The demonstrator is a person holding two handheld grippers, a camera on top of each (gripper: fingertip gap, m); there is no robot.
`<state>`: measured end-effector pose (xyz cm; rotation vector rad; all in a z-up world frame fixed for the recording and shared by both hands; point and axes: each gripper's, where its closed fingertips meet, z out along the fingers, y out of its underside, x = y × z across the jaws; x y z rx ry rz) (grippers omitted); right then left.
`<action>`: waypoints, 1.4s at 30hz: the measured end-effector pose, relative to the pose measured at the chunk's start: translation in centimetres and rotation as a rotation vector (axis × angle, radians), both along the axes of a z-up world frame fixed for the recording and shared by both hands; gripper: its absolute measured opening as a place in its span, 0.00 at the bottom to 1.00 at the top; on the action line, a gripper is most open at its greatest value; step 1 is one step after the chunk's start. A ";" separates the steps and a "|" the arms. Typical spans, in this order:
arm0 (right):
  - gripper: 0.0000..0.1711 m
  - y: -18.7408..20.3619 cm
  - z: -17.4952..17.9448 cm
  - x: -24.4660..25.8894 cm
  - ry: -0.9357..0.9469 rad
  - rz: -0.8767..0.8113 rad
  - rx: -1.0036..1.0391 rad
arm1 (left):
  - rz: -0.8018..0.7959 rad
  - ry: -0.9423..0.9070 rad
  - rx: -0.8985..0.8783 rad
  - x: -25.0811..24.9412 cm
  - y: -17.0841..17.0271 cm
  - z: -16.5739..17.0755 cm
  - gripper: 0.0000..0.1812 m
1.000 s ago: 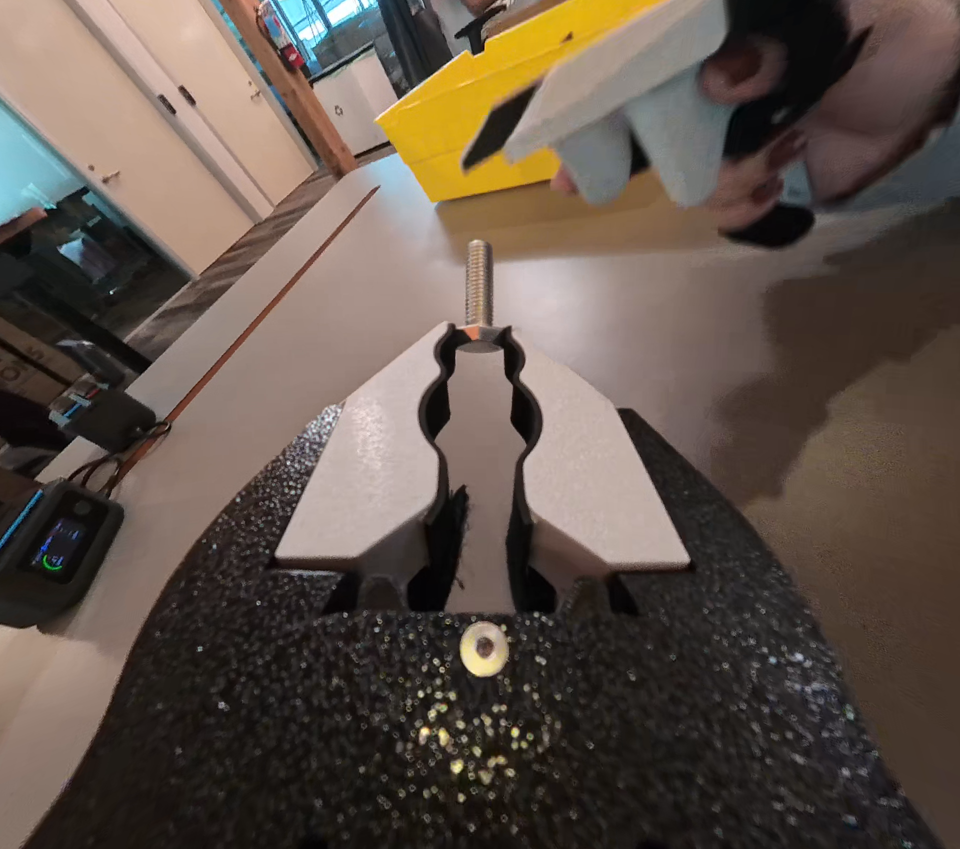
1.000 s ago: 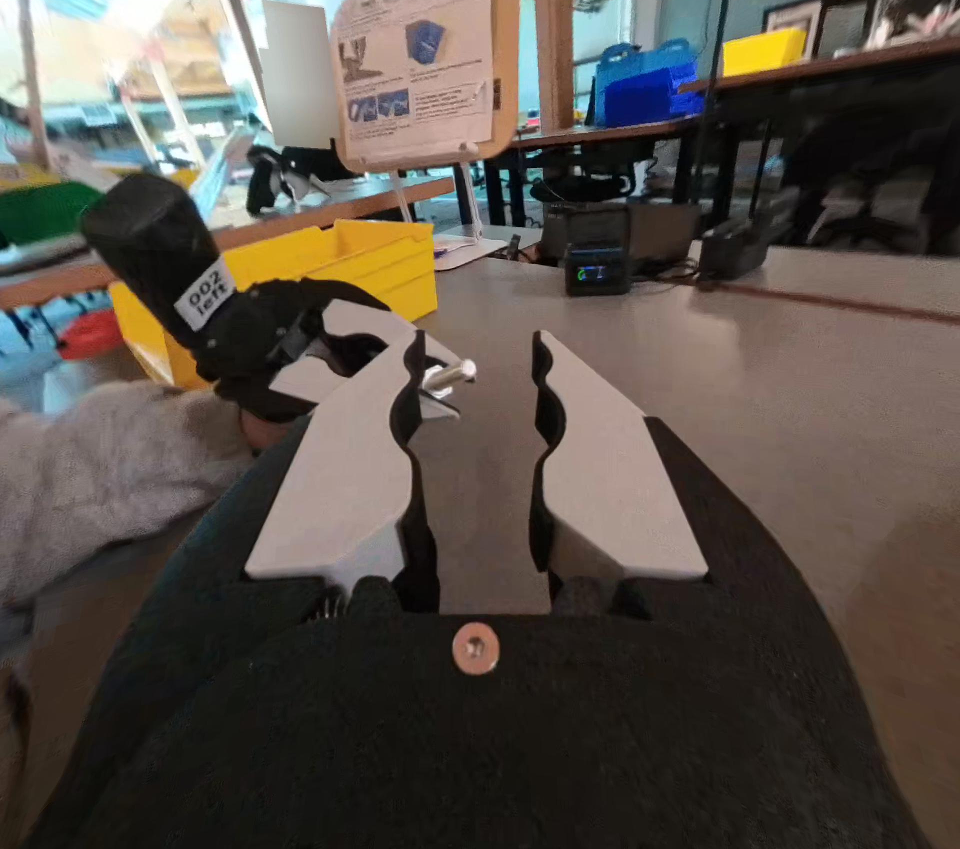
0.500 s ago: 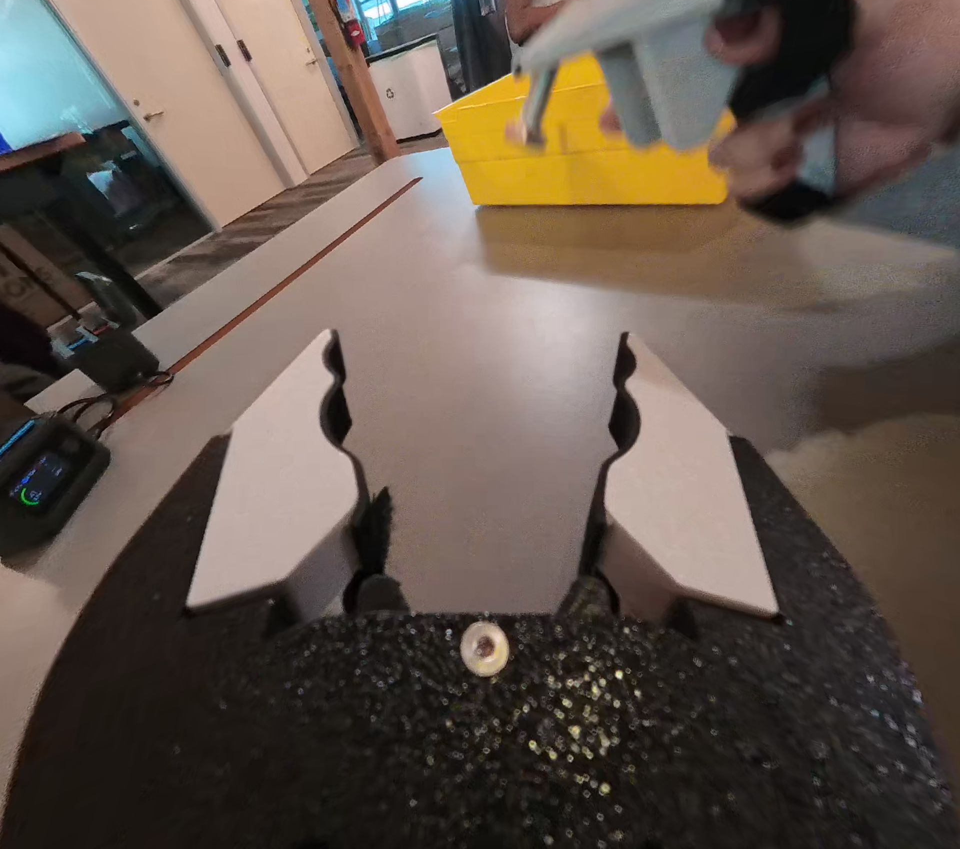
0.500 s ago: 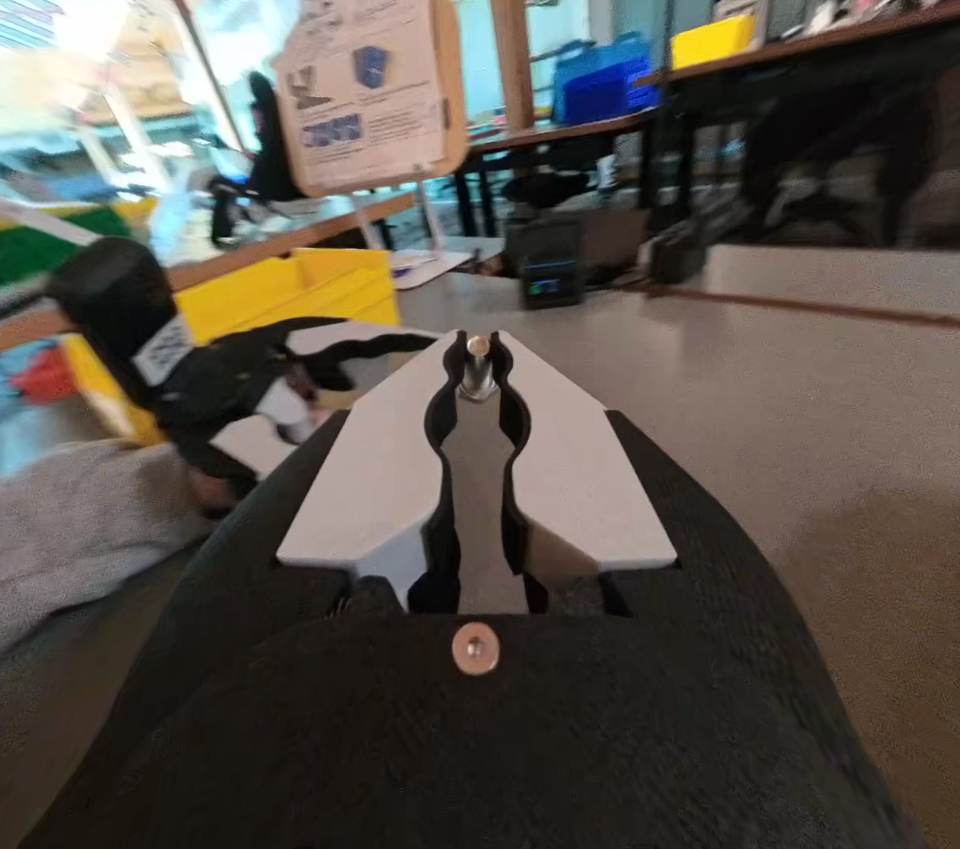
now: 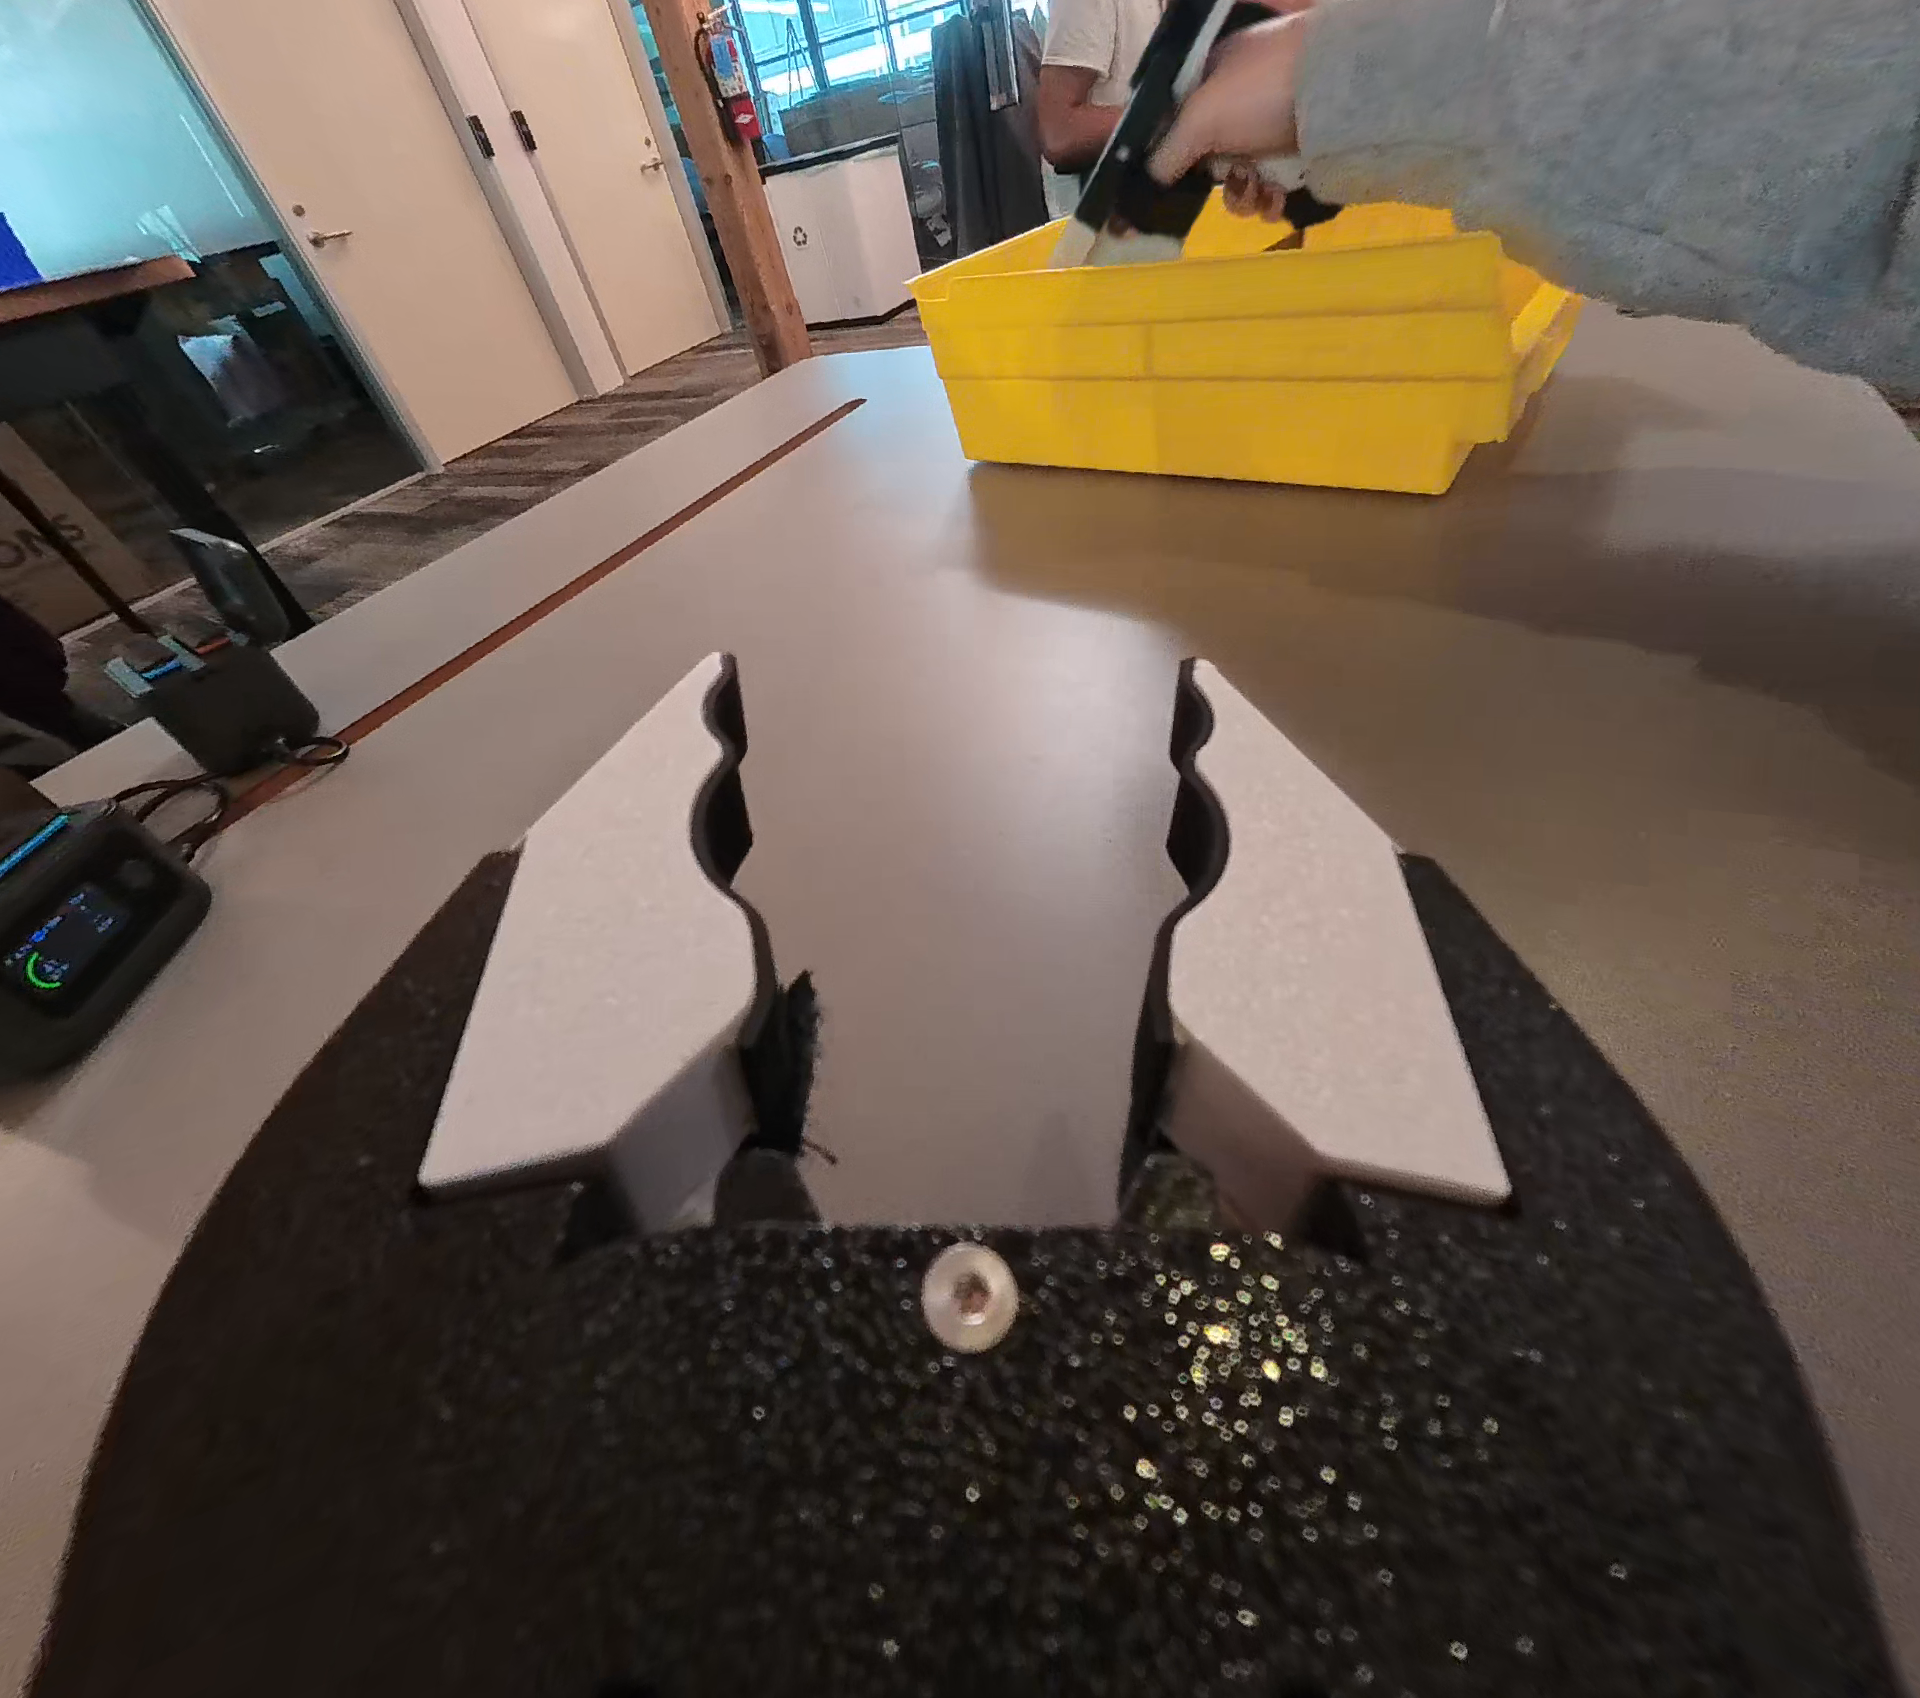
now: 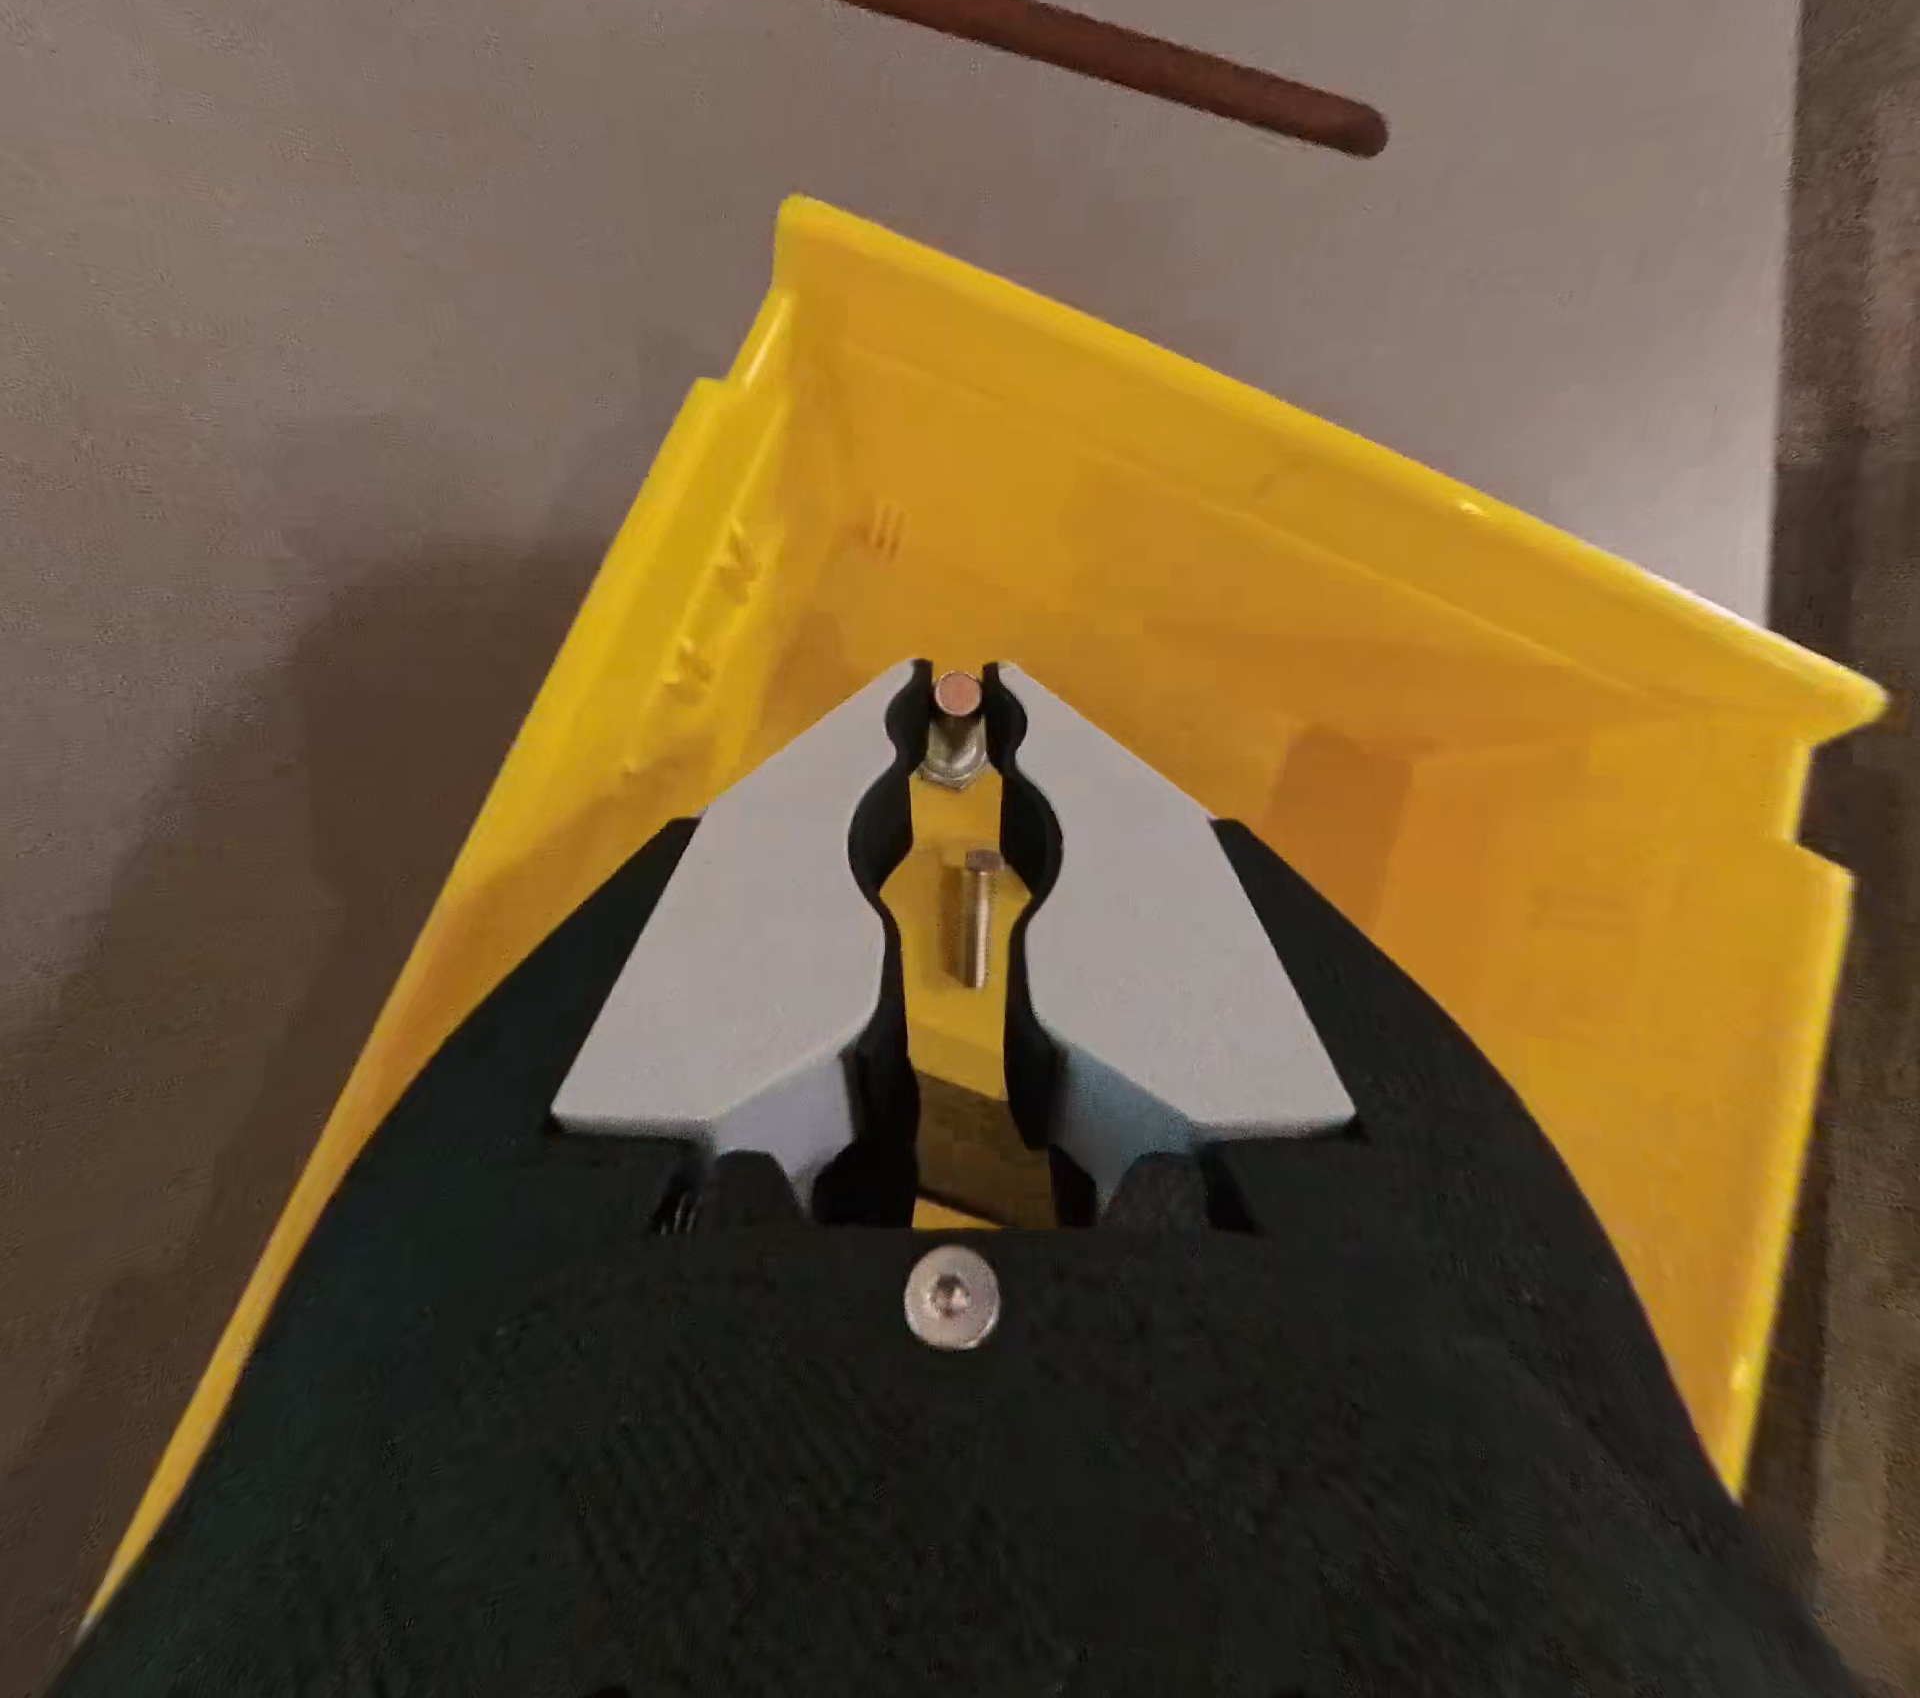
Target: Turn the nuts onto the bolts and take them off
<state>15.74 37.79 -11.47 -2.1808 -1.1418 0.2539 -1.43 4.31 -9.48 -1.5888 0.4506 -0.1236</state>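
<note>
Bolt [image 6: 954, 729], no nut visible on it, sits pinched in the right gripper [image 6: 956, 692] tips over the bin's [image 6: 1195, 526] corner; another bolt [image 6: 977, 919] lies inside. Left gripper [image 5: 961, 713] gapes empty. This cycle seems nearly finished.

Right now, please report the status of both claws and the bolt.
Left claw open, empty, above grey table. Right claw shut on silver steel bolt, over yellow plastic bin. Second bolt lies inside. No obstruction.

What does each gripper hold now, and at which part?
The right gripper holds a bolt by its shank, tip pointing away, over the yellow bin. The left gripper is open and holds nothing.
</note>
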 end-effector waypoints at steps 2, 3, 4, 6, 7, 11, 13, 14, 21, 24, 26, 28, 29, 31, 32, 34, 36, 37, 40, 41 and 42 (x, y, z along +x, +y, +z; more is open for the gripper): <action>0.10 0.3 -0.9 -0.3 0.013 -0.016 -0.047 | 0.001 0.000 -0.001 0.0 0.0 0.0 0.44; 0.16 0.4 -1.1 -0.3 0.022 -0.024 -0.055 | 0.004 0.000 -0.001 -0.1 0.0 0.0 0.44; 0.19 0.4 -0.8 -0.3 0.036 -0.030 -0.046 | 0.005 0.002 -0.002 -0.1 0.0 0.0 0.44; 0.24 0.4 0.9 -0.2 0.095 -0.042 0.030 | 0.016 0.008 -0.002 -0.3 0.0 0.0 0.42; 0.25 0.1 2.2 0.0 0.134 -0.046 0.081 | 0.028 0.014 -0.001 -0.5 0.0 0.0 0.42; 0.27 -3.3 8.6 2.2 0.298 -0.043 0.353 | 0.078 0.040 0.022 -1.0 0.0 0.4 0.39; 0.27 -5.2 11.5 5.9 0.323 -0.118 0.547 | 0.103 0.052 0.031 -1.1 0.0 0.7 0.37; 0.27 -6.2 12.8 8.1 0.354 -0.177 0.638 | 0.098 0.059 0.039 -0.9 -0.2 0.9 0.36; 0.48 -6.6 11.0 18.6 0.412 -0.371 0.693 | 0.226 0.136 0.008 -1.8 -1.3 1.9 0.51; 0.67 -4.9 7.2 19.9 0.265 -0.334 0.552 | 0.467 0.093 -0.102 -5.1 -2.7 3.2 0.73; 0.66 -4.2 5.2 20.9 0.134 -0.299 0.507 | 0.693 0.057 -0.250 -8.6 -5.3 2.4 0.80; 0.63 -4.1 3.1 21.0 0.081 -0.243 0.421 | 0.852 0.044 -0.419 -11.1 -8.7 0.5 0.81; 0.59 -4.3 2.1 20.9 0.068 -0.215 0.365 | 0.883 0.050 -0.498 -11.8 -10.2 -0.6 0.74; 0.49 -4.7 0.5 20.6 0.049 -0.171 0.280 | 0.922 0.018 -0.652 -12.5 -12.8 -2.7 0.68; 0.44 -4.7 -0.1 20.7 0.031 -0.165 0.254 | 0.946 0.019 -0.714 -12.8 -14.0 -3.4 0.67; 0.32 -4.5 -1.0 21.1 -0.017 -0.178 0.240 | 1.010 0.043 -0.740 -13.6 -15.6 -3.5 0.66; 0.24 -4.4 -1.7 21.4 -0.063 -0.183 0.239 | 1.003 0.065 -0.694 -13.7 -15.9 -2.7 0.63; 0.22 -4.4 -2.0 21.2 -0.066 -0.171 0.233 | 0.995 0.078 -0.630 -13.8 -15.8 -1.7 0.61; 0.16 -4.1 -2.1 20.7 -0.055 -0.174 0.252 | 1.018 0.122 -0.467 -14.6 -16.5 1.0 0.52; 0.15 -4.0 -2.1 20.6 -0.048 -0.175 0.257 | 1.037 0.119 -0.442 -15.0 -17.1 1.5 0.52; 0.14 -4.0 -2.0 20.5 -0.029 -0.179 0.257 | 1.063 0.112 -0.439 -15.7 -17.9 1.7 0.54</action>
